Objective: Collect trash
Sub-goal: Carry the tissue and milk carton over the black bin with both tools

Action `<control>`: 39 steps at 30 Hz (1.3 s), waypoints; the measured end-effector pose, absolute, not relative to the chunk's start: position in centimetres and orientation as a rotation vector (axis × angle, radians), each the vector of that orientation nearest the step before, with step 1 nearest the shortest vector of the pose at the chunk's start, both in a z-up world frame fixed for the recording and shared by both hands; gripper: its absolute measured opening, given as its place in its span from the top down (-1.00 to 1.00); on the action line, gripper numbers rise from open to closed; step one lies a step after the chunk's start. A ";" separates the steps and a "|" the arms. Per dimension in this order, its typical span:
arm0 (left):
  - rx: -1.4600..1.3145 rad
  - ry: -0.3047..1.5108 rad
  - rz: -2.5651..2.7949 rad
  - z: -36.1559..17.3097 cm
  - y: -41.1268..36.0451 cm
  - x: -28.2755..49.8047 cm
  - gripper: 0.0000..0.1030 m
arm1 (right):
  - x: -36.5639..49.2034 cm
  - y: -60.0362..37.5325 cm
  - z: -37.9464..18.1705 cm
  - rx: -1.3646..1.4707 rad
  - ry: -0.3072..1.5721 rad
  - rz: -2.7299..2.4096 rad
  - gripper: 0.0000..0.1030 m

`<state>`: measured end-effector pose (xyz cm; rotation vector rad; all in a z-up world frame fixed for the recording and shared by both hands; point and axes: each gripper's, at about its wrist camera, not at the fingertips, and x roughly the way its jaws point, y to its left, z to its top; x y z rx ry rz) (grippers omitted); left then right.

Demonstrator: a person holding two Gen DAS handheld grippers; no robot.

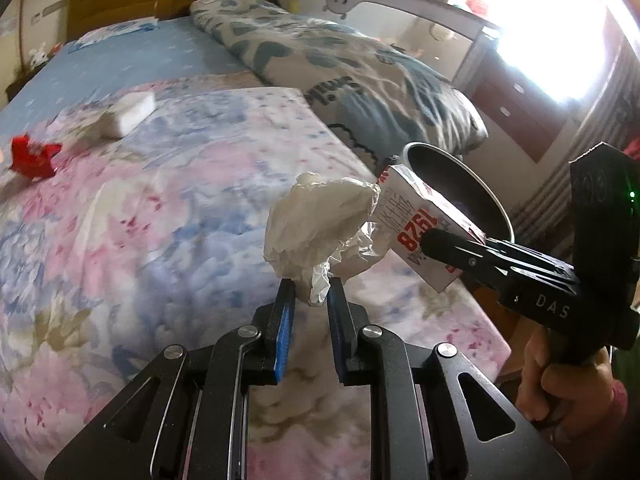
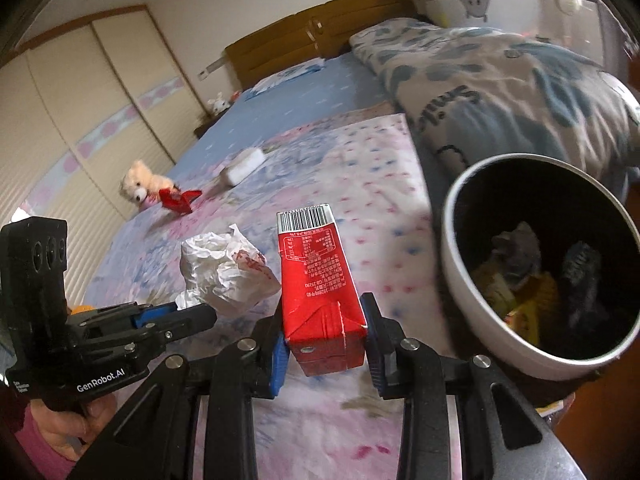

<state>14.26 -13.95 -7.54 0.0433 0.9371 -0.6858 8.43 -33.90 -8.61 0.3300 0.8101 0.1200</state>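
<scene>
My left gripper [image 1: 311, 292] is shut on a crumpled white paper wrapper [image 1: 320, 224] and holds it above the floral bedspread; the wrapper also shows in the right wrist view [image 2: 228, 268]. My right gripper [image 2: 326, 320] is shut on a red and white drink carton [image 2: 320, 292], which appears in the left wrist view [image 1: 424, 224] next to the wrapper. A round white-rimmed trash bin [image 2: 536, 276] with several scraps inside stands beside the bed, just right of the carton; its rim [image 1: 460, 164] shows behind the carton.
A red wrapper [image 1: 34, 156] and a white tissue pack [image 1: 128, 114] lie further up the bed. A plush bear [image 2: 142, 186] lies by the red wrapper. A folded quilt [image 1: 340, 68] lies along the right side. A wardrobe [image 2: 60, 120] stands at left.
</scene>
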 end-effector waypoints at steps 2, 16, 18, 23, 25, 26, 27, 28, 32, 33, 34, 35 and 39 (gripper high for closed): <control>0.055 0.934 -0.700 -7.3 -14.8 14.0 0.70 | 8.0 -34.7 -8.4 0.340 0.802 0.105 0.37; 0.105 0.916 -0.780 -6.0 -19.9 12.8 0.70 | 5.5 -39.4 -6.7 0.367 0.747 0.010 0.37; 0.112 0.917 -0.787 -6.0 -20.5 12.7 0.70 | 5.3 -40.0 -6.6 0.372 0.744 -0.002 0.37; 0.125 0.919 -0.806 -6.0 -21.7 12.8 0.70 | 4.6 -41.5 -6.6 0.384 0.738 -0.037 0.37; 0.132 0.918 -0.813 -6.0 -22.2 12.8 0.70 | 4.4 -42.1 -6.6 0.389 0.736 -0.050 0.37; 0.135 0.918 -0.816 -5.9 -22.5 12.8 0.70 | 4.3 -42.4 -6.6 0.391 0.735 -0.057 0.37; 0.137 0.919 -0.819 -5.9 -22.8 12.8 0.70 | 4.3 -42.6 -6.6 0.394 0.735 -0.062 0.37; 0.139 0.919 -0.822 -5.9 -23.0 12.8 0.70 | 4.2 -43.0 -6.6 0.397 0.734 -0.068 0.37; 0.153 0.919 -0.835 -5.8 -24.1 12.9 0.70 | 3.9 -44.1 -6.5 0.409 0.727 -0.094 0.37; 0.156 0.919 -0.840 -5.8 -24.3 13.0 0.70 | 3.8 -44.3 -6.5 0.410 0.725 -0.099 0.37; 0.159 0.919 -0.844 -5.8 -24.6 13.0 0.70 | 3.7 -44.6 -6.4 0.412 0.722 -0.105 0.37; 0.162 0.919 -0.847 -5.7 -24.8 13.0 0.70 | 3.7 -44.8 -6.4 0.413 0.720 -0.112 0.37; 0.178 0.919 -0.860 -5.7 -26.0 13.1 0.70 | 3.6 -45.9 -6.3 0.422 0.715 -0.132 0.37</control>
